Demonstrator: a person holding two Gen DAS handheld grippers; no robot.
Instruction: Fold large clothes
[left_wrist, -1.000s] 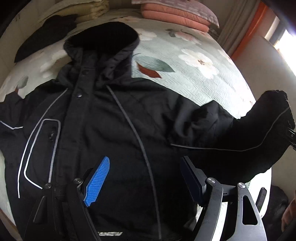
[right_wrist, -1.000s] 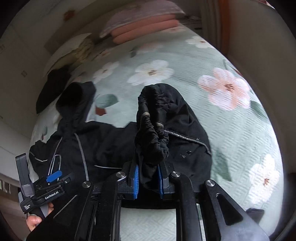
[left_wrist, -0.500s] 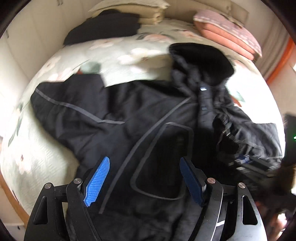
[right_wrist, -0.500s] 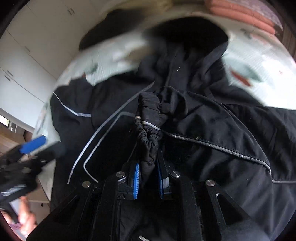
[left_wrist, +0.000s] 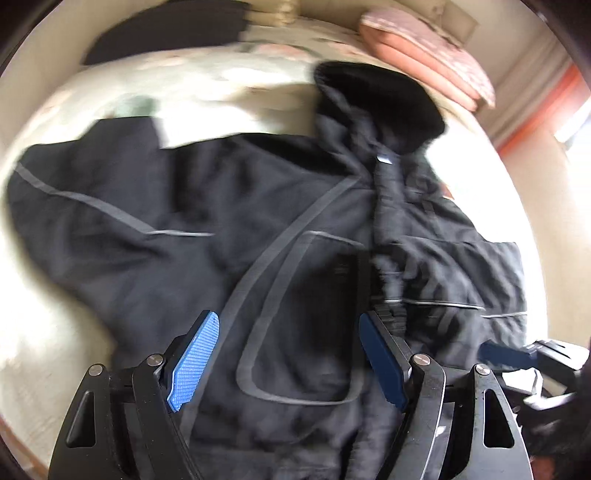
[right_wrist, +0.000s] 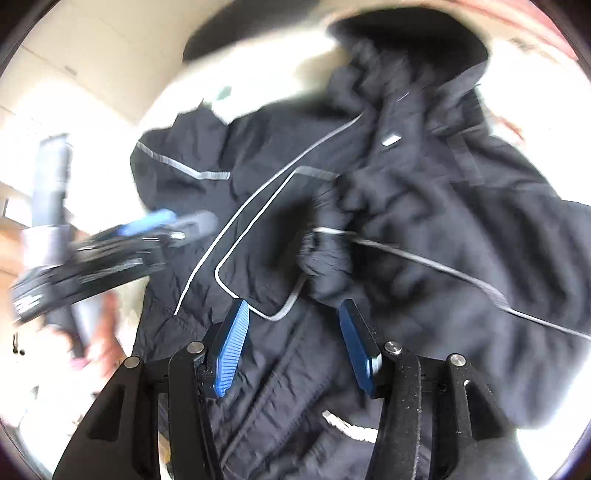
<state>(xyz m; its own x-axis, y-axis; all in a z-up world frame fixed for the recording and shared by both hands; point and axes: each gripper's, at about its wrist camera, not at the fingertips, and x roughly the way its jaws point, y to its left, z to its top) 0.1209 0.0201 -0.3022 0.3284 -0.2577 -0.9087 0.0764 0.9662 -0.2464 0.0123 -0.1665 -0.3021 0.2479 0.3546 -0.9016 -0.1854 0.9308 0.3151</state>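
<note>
While my right gripper (right_wrist: 293, 343) has just been opening off the cuff (right_wrist: 325, 258), black jacket (left_wrist: 295, 258) lengthwise up the bed (left_wrist: 221, 85), hood (left_wrist: 376, 99) seemingly farthest, left gripper (left_wrist: 288, 358) spread, empty.

A home bedroom. A bed w/ a pale green quilted bedspread printed w/ big flowers (left_wrist: 207, 74) fills most of the view. At the far right, a stack of flat salmon-pink cushions (left_wrist: 428, 55) lies at the bed's edge; far centre, folded cream bedding (left_wrist: 280, 13) next to a dark folded garment (left_wrist: 162, 31). Cream-white cupboard fronts (right_wrist: 85, 55) stand on the left, a light curtain w/ an orange edge strip (left_wrist: 535, 103) and a bright window on the right.
</note>
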